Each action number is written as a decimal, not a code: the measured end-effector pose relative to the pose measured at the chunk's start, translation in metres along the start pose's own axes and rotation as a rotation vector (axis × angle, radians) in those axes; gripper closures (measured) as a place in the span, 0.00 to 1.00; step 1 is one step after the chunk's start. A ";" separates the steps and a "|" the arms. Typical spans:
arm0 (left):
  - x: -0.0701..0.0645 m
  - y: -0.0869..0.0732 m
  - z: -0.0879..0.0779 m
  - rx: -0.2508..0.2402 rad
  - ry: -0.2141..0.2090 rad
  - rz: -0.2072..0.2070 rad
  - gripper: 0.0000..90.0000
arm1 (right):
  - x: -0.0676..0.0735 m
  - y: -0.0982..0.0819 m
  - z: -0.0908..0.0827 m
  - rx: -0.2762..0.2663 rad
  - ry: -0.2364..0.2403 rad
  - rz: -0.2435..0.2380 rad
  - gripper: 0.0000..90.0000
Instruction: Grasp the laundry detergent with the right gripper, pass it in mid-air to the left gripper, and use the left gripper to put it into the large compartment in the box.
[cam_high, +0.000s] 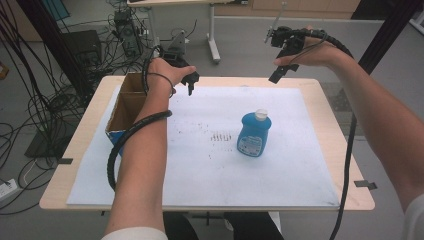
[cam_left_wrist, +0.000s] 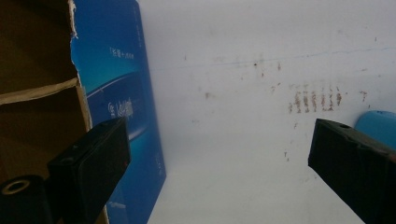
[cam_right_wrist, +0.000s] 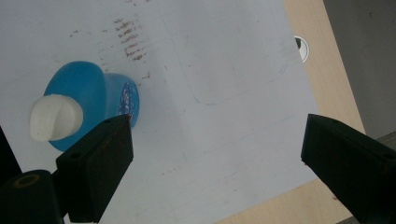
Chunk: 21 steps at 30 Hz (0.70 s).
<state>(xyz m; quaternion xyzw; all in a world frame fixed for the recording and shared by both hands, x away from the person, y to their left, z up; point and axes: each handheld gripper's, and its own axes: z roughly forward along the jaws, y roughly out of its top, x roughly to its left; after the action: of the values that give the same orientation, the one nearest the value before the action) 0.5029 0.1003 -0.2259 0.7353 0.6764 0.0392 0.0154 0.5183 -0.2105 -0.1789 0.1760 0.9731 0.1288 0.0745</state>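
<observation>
Right gripper (cam_high: 283, 64) raised above the far right edge of the table (cam_high: 330, 125), jaws spread wide, nothing between them. Below and toward the near left of it, upright on the white sheet (cam_high: 280, 165): the blue bottle (cam_high: 254, 135) with white cap, well apart from the jaws. Left gripper (cam_high: 190, 83) likewise agape and empty, hovering just beside the open cardboard box (cam_high: 122, 107). Judged as the approach stage, bottle not yet grasped. Next: lower the right gripper, straddle the bottle's body, close squarely to avoid tipping it.
</observation>
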 end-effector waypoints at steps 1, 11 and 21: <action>0.001 -0.001 0.000 0.000 -0.002 0.001 0.07 | 0.000 0.000 0.000 0.000 0.000 0.000 0.10; 0.000 -0.003 0.000 -0.005 -0.007 0.001 0.07 | 0.013 -0.031 -0.007 -0.023 0.017 0.016 0.10; 0.000 -0.004 -0.004 -0.009 -0.005 0.009 0.07 | 0.027 -0.057 -0.013 -0.047 0.020 0.007 0.09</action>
<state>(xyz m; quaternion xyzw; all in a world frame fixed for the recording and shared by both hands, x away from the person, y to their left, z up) 0.4987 0.1008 -0.2226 0.7384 0.6728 0.0404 0.0200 0.4725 -0.2553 -0.1853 0.1760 0.9699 0.1538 0.0683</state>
